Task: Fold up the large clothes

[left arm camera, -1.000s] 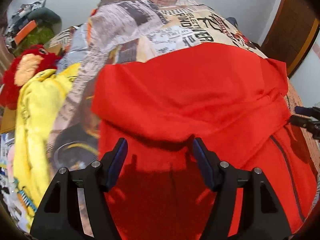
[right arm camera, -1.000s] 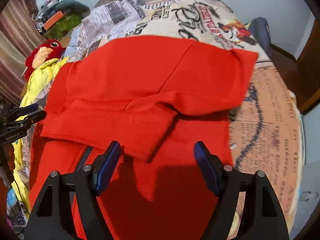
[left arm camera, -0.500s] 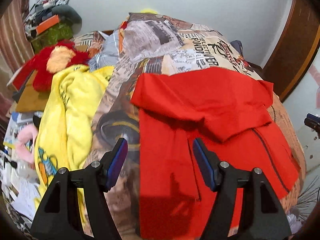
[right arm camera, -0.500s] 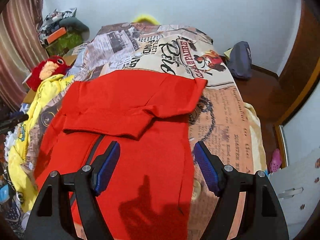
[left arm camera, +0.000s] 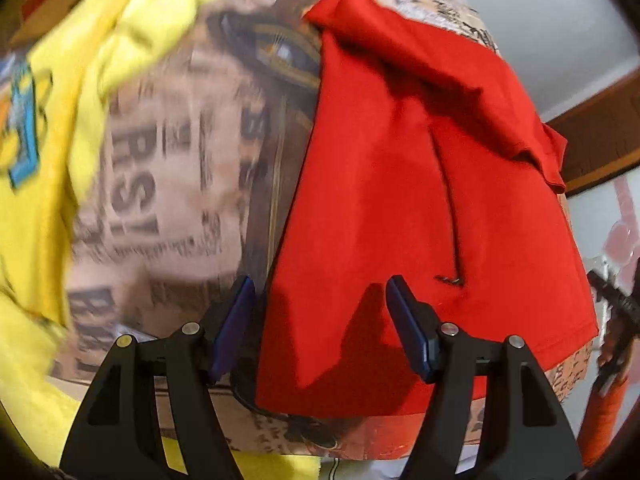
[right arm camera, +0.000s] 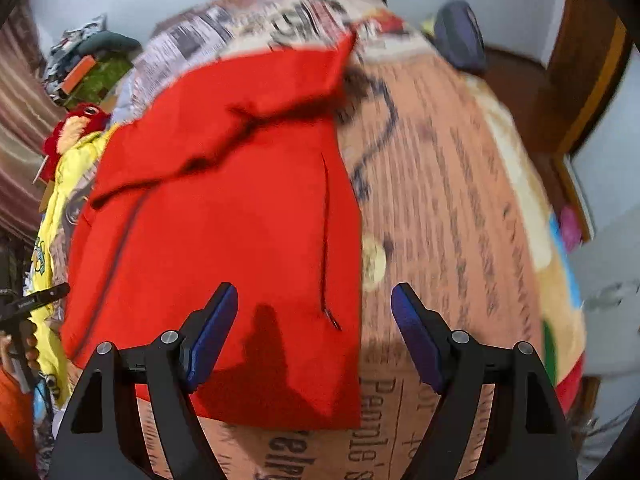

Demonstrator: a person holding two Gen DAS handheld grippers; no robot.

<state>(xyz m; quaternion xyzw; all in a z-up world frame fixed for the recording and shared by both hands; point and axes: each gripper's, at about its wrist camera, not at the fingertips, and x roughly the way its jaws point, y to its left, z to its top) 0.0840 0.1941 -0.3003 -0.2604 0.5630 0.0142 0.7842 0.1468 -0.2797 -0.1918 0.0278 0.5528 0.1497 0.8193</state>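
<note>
A red shirt lies flat on the newspaper-print bedspread, its top part folded down over the body. It also shows in the right wrist view. My left gripper is open and empty, low over the shirt's near left hem corner. My right gripper is open and empty, low over the shirt's near right hem corner. The right gripper shows at the right edge of the left wrist view, and the left gripper at the left edge of the right wrist view.
A yellow garment lies heaped left of the shirt, also in the right wrist view. A red plush toy and clutter sit at the far left. A dark bag sits beyond the bed. A wooden door stands to the right.
Both grippers have pulled back from the folded top part and dropped toward the near hem of the shirt. They stay open and empty. The shirt has not moved.
</note>
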